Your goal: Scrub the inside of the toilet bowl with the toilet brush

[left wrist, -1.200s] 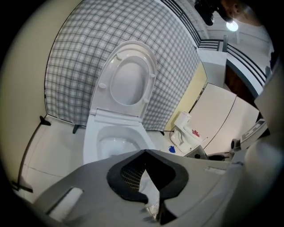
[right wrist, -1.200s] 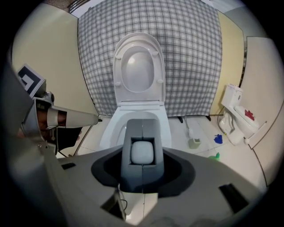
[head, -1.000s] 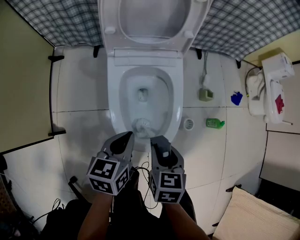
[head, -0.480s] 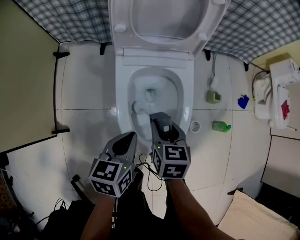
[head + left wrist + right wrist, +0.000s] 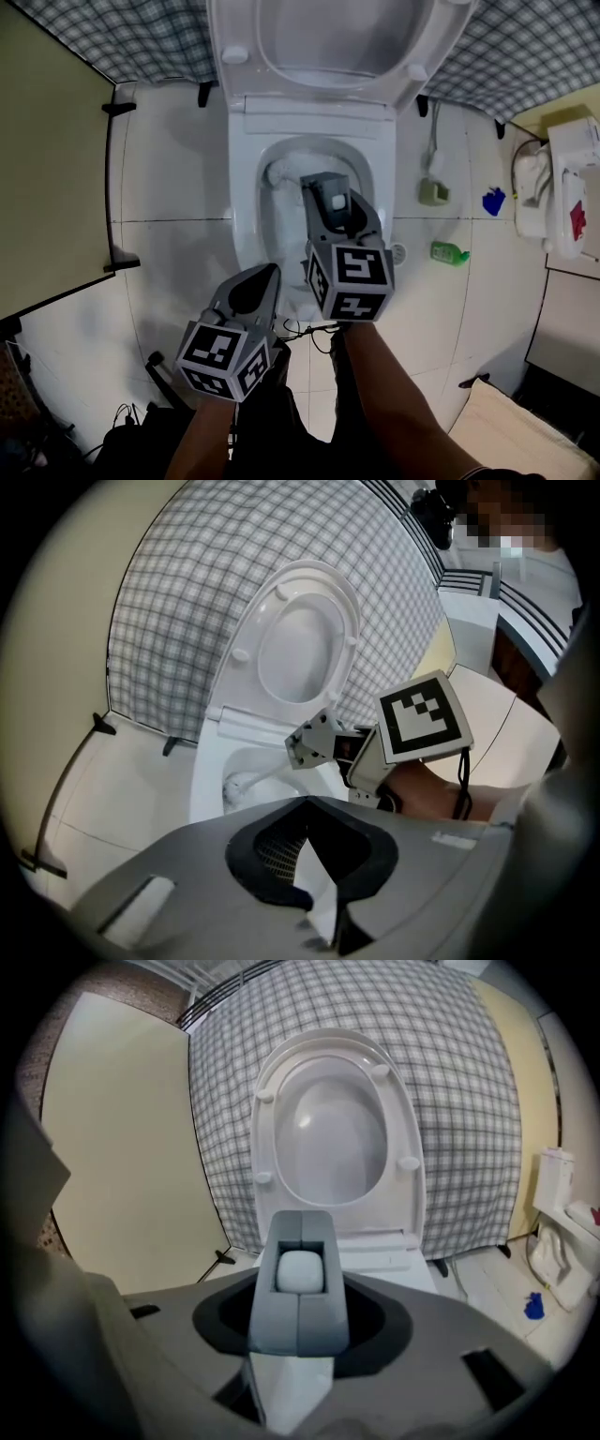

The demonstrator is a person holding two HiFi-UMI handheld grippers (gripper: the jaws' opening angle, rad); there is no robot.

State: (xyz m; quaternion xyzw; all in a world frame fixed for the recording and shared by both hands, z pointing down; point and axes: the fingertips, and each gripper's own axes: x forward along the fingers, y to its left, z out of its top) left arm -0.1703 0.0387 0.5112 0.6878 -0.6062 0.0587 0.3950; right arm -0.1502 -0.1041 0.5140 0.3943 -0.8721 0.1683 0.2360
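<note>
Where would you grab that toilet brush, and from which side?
Grab it by the top end of its handle, coming from the front of the toilet and from above. The toilet brush has its bristly head down in the bowl. The thin handle slants up toward the person, so that end is free. The right gripper is clamped there.

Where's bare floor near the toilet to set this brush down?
Left of the toilet, the white floor tile up to the beige partition is bare and wide. The right side is crowded: a round drain cover, a green bottle, a small grey-green box and a blue scrap.
</note>
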